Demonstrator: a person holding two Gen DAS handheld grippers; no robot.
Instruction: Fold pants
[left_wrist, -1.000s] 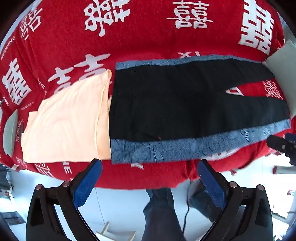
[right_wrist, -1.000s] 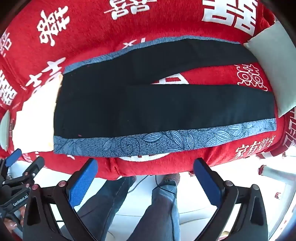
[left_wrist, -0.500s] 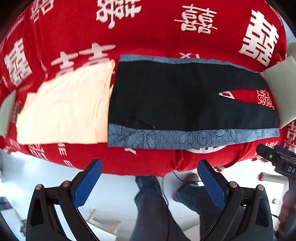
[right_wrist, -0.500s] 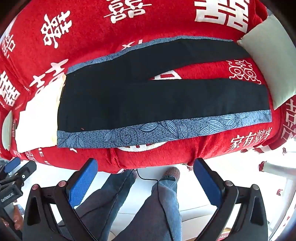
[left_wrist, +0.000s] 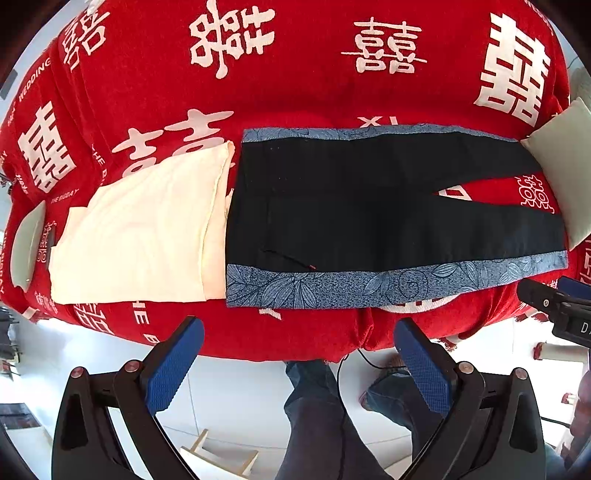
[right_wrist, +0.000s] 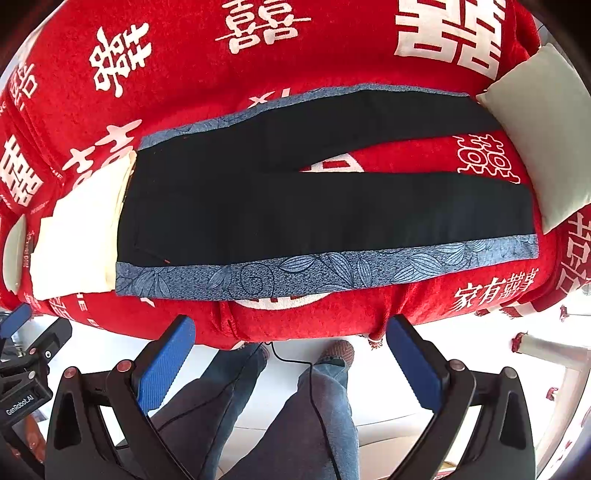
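While the pants (left_wrist: 388, 218) lie flat and unfolded on the red cover (left_wrist: 295, 74), waist beside a cream cloth (left_wrist: 147, 229) and legs running toward a pale cushion (left_wrist: 565, 177), nothing about them has changed over the last second; only the viewpoints have drifted, the near patterned blue band (right_wrist: 332, 269) sitting slightly higher in view than before. Both tools have stayed short of the near edge: the left hand-held gripper (left_wrist: 295, 365) and the right hand-held gripper (right_wrist: 291, 362) hang with fingers spread wide, holding nothing. Folding, I judge, has not begun, and the first grasp is still to come.
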